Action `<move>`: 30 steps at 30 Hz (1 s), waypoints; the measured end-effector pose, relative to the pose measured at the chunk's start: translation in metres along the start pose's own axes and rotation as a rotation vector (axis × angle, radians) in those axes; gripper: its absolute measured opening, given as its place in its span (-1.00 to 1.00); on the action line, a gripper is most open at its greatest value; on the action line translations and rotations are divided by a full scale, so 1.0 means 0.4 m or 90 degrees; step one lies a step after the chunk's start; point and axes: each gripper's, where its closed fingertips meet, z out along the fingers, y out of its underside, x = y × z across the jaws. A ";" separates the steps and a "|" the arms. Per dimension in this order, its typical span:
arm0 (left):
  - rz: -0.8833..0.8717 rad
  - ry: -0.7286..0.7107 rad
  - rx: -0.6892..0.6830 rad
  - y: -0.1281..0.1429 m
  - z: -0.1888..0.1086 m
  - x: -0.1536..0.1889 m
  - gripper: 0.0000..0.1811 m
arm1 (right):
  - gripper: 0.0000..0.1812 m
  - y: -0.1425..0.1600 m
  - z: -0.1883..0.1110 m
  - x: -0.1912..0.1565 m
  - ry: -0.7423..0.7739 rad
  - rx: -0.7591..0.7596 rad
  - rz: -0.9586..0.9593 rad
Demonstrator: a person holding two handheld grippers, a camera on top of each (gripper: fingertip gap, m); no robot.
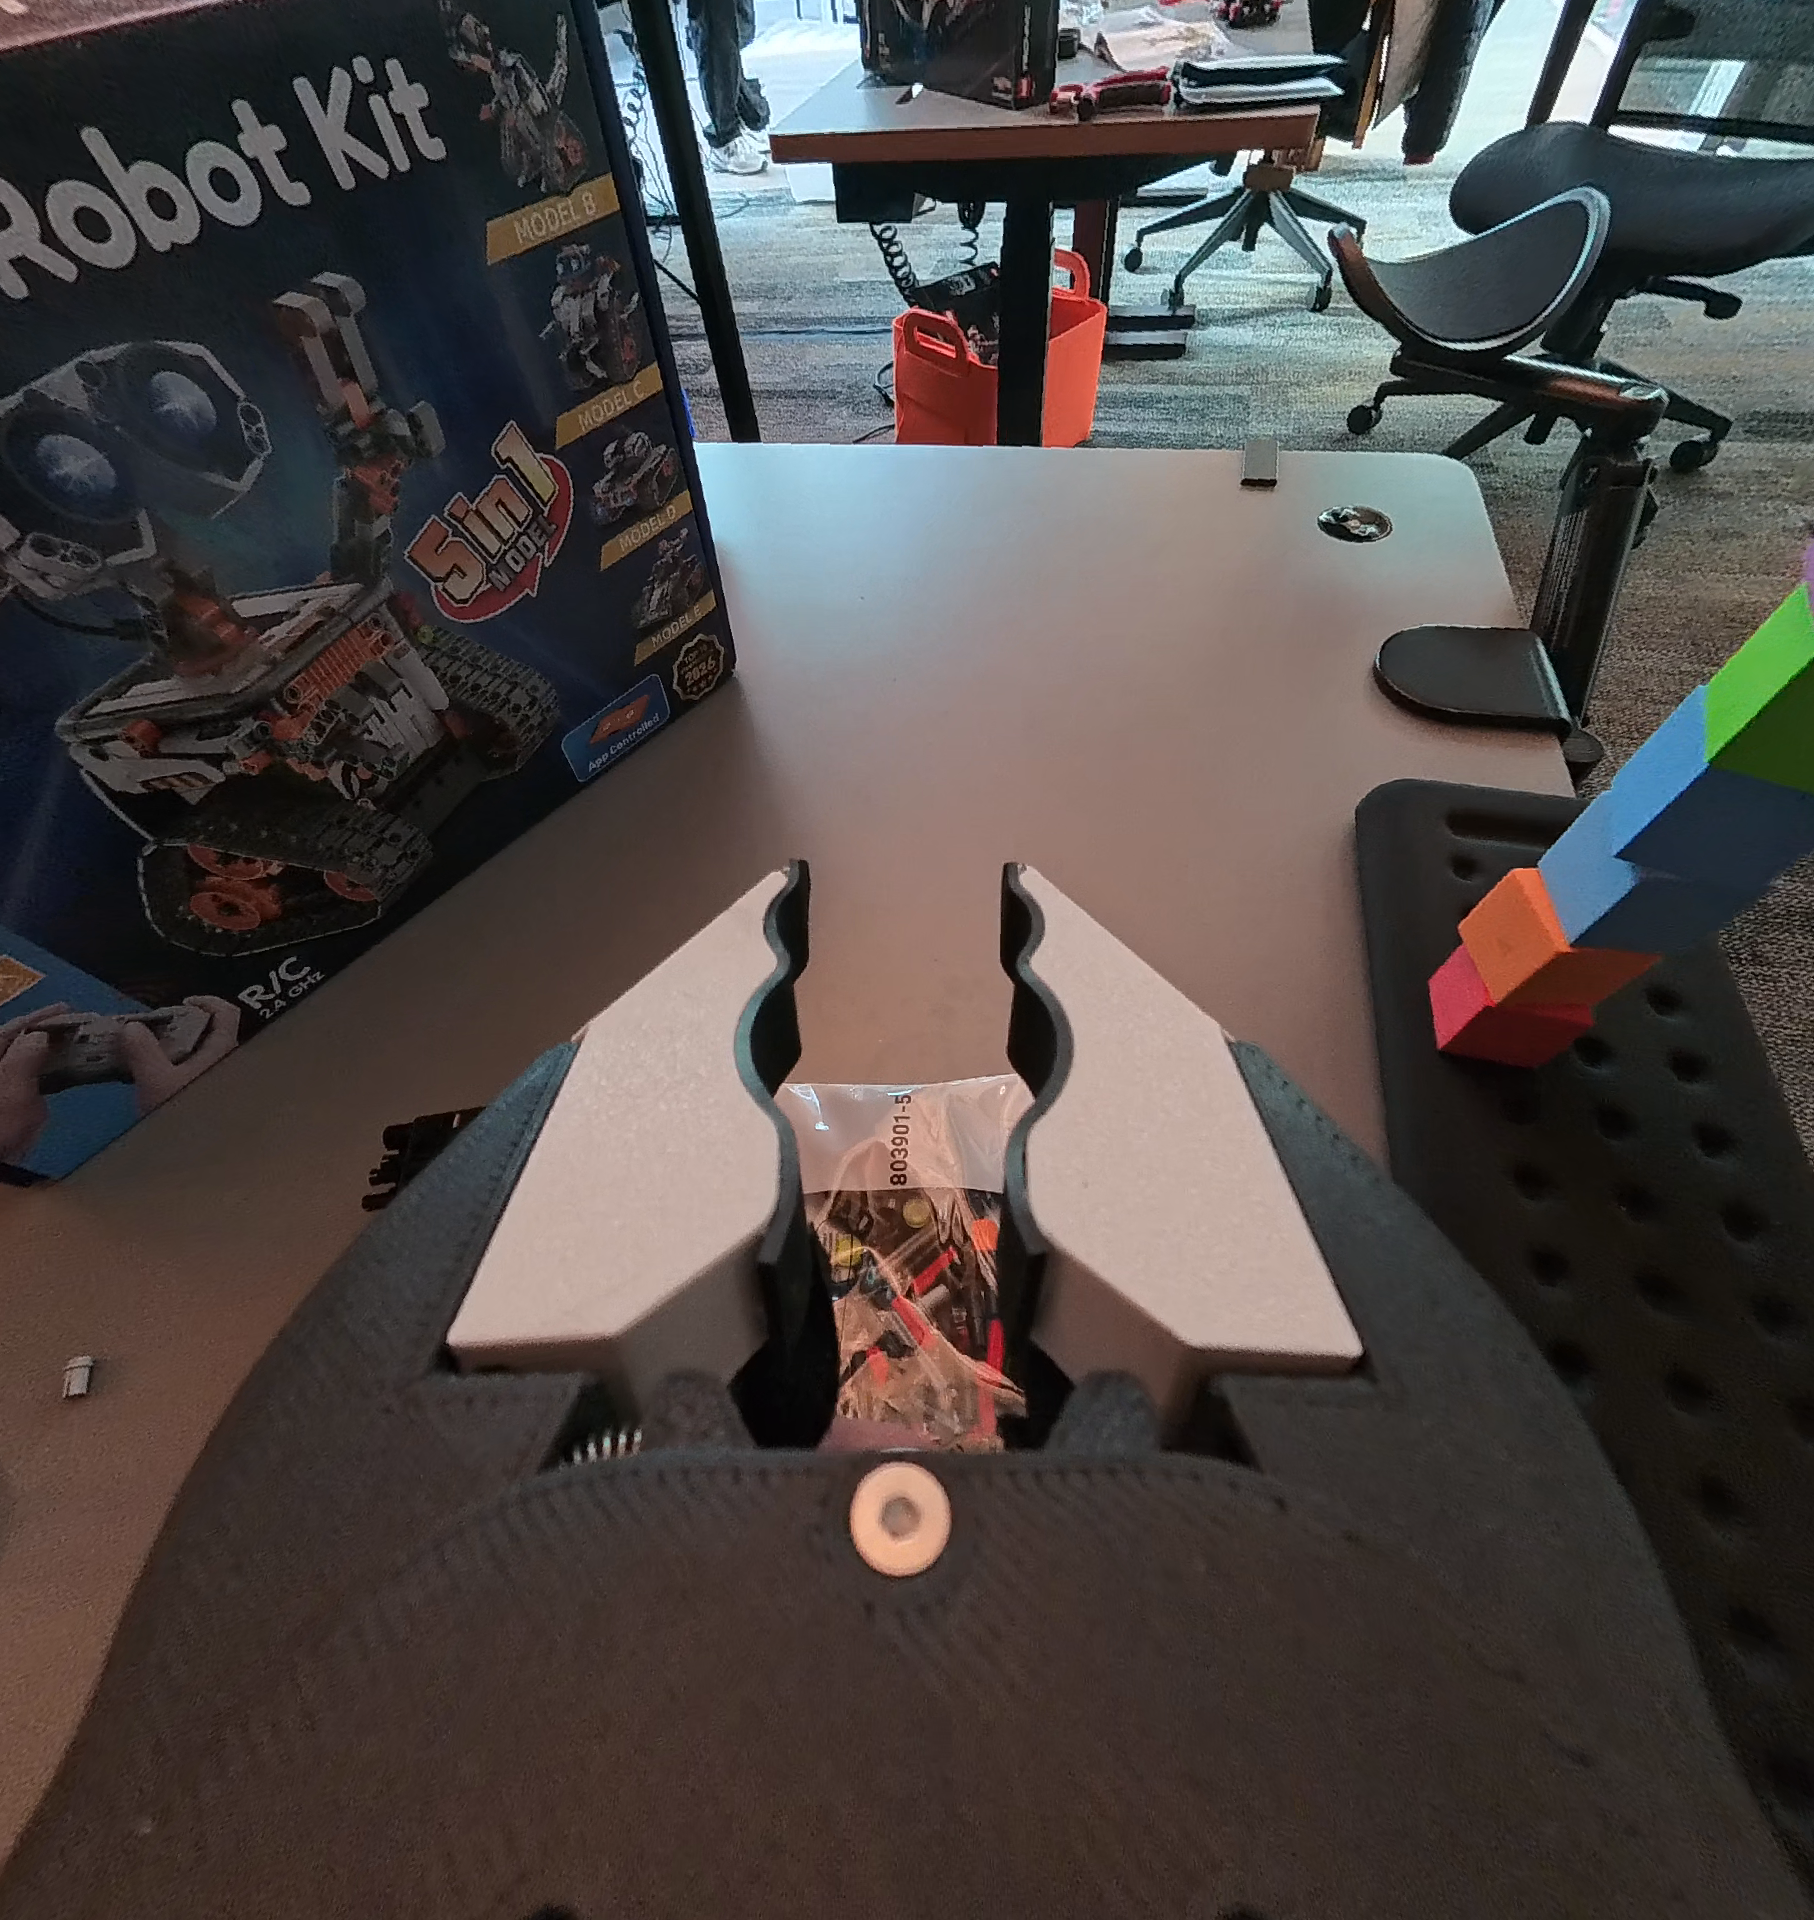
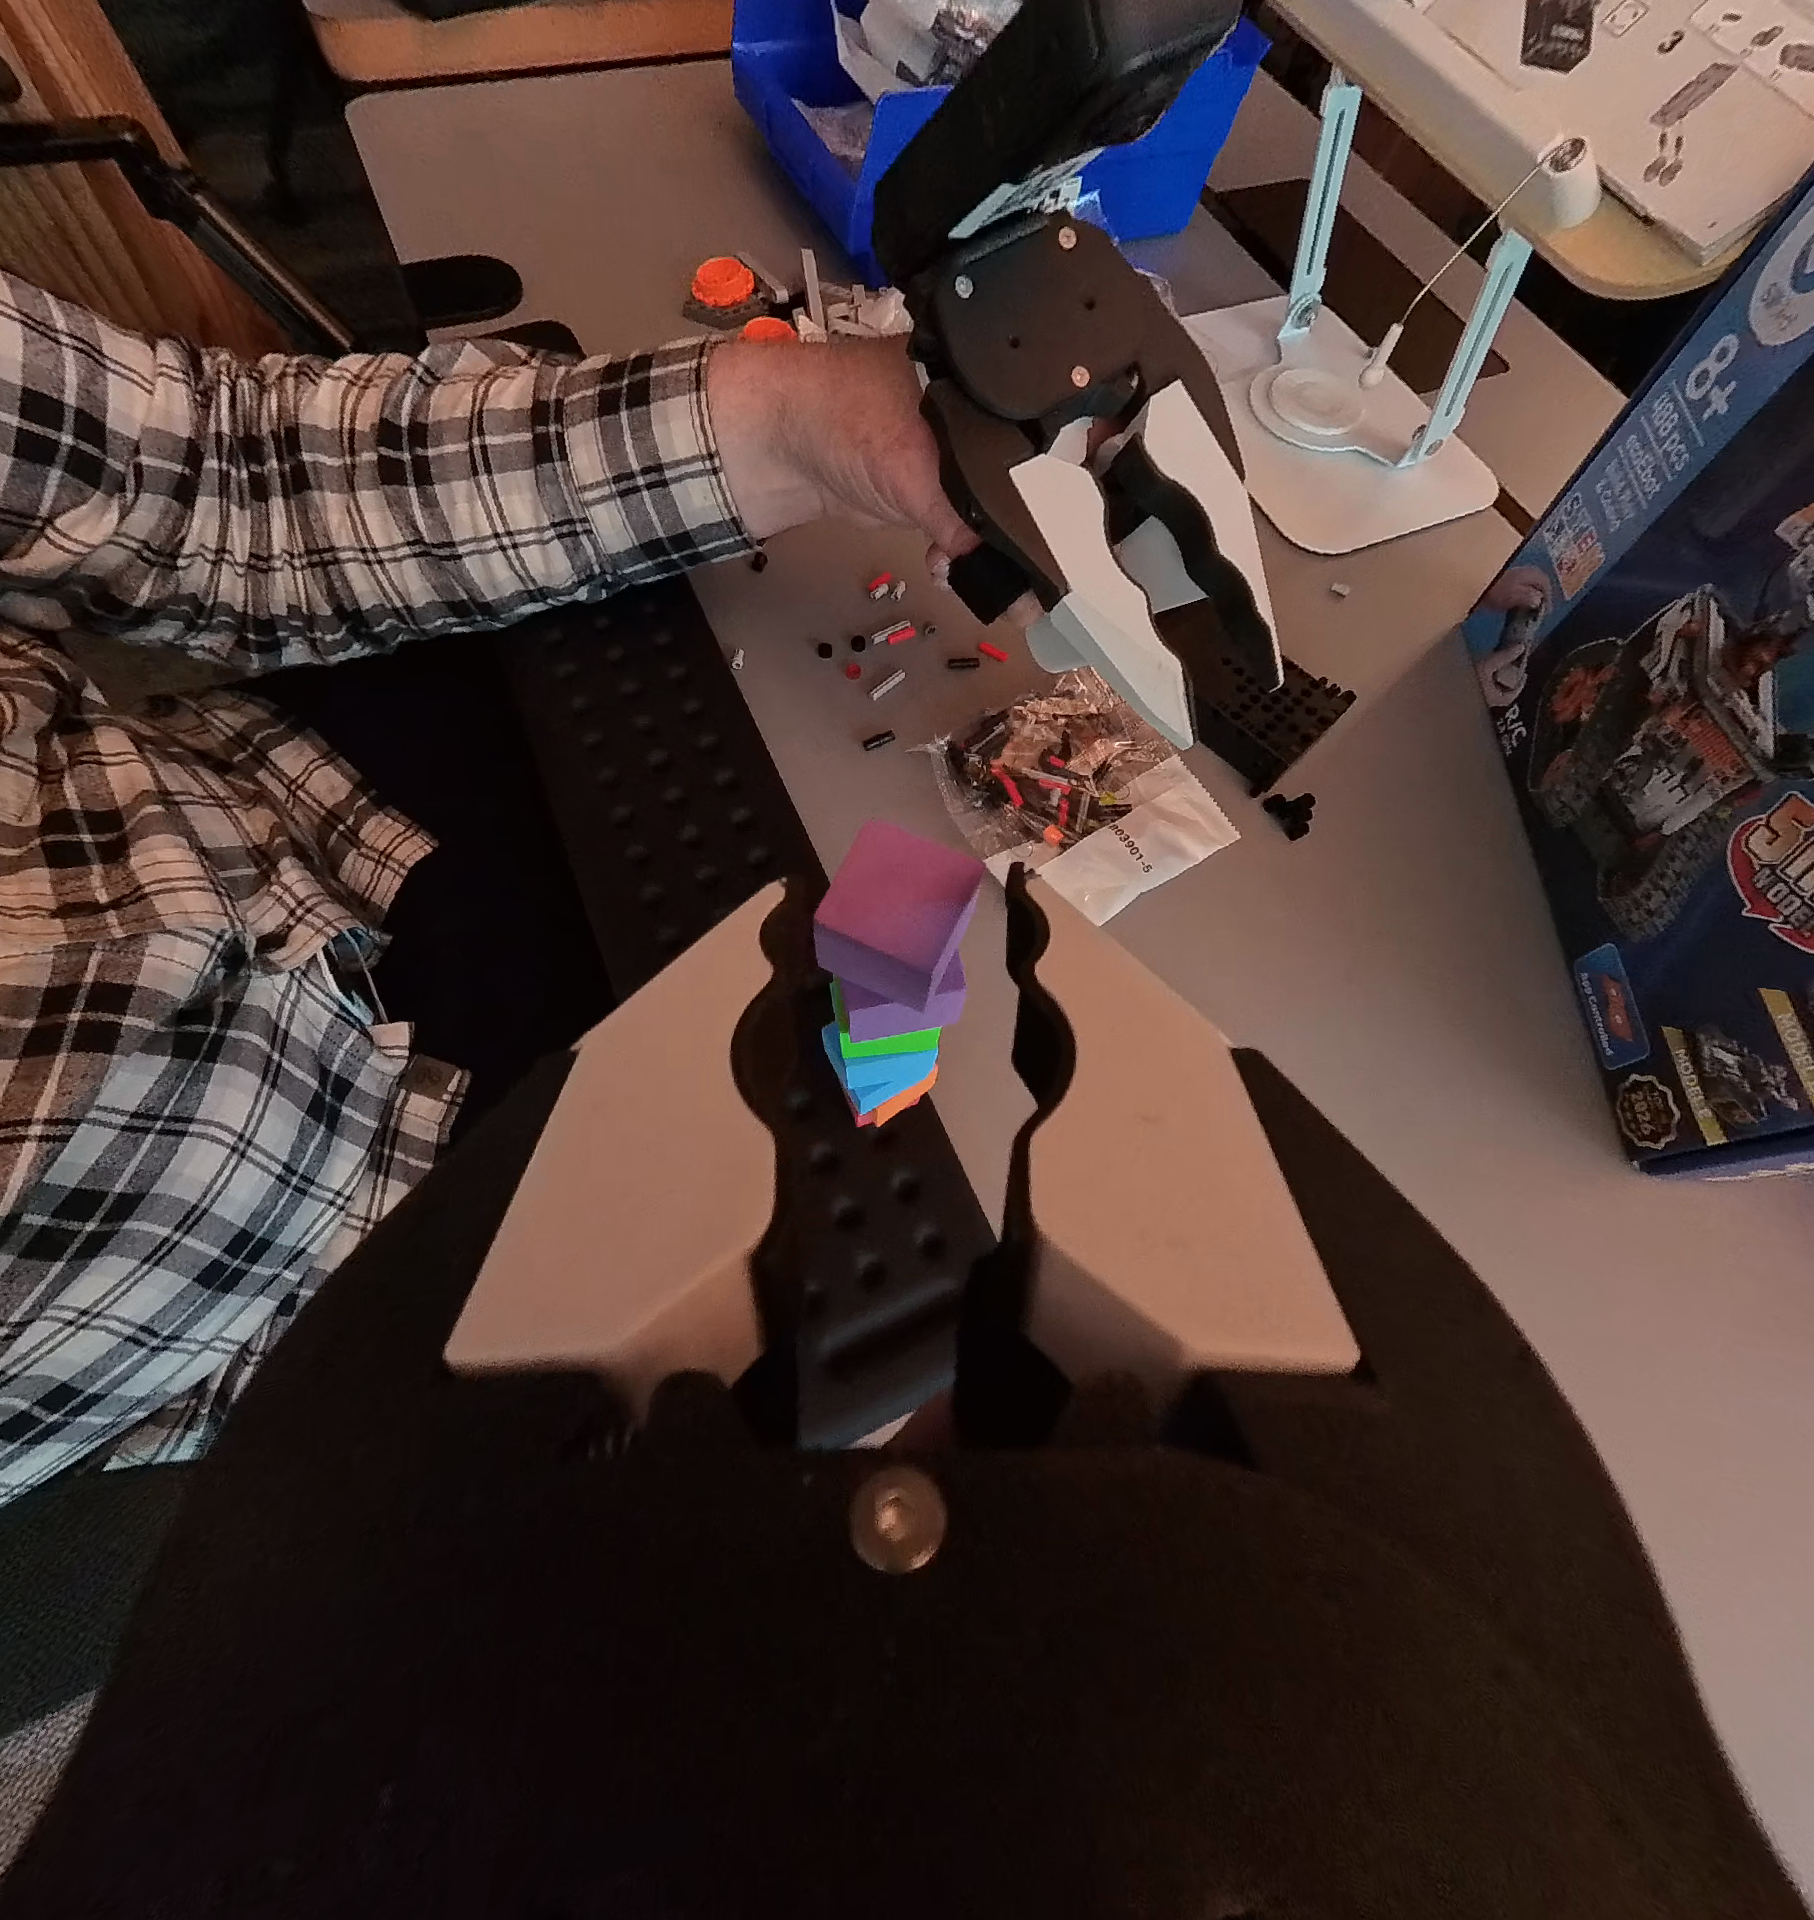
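We find the left tool (image 1: 905, 883) hovering, jaws parted and empty, above the parts bag (image 1: 908, 1226) at frame centre, while the right tool (image 2: 898, 894), also parted and empty, straddles the coloured block stack (image 2: 898, 966); any descent should stay centred.

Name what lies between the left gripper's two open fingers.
A clear plastic bag of small parts lies on the grey table between the left gripper fingers, in the left wrist view.
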 end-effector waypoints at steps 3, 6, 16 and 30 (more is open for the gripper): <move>0.000 0.000 0.000 0.000 0.000 0.000 -0.61 | -0.58 -0.005 -0.009 0.005 0.007 0.015 0.005; -0.001 -0.002 0.002 -0.001 -0.002 -0.002 -0.61 | -0.56 -0.012 -0.022 0.007 0.019 0.029 0.006; -0.008 -0.022 0.010 -0.008 -0.015 -0.022 -0.61 | -0.53 0.000 -0.109 -0.001 0.100 0.089 0.012; -0.007 -0.168 0.066 -0.058 -0.219 -0.149 -0.66 | -0.81 0.132 -0.113 -0.086 0.087 0.105 0.023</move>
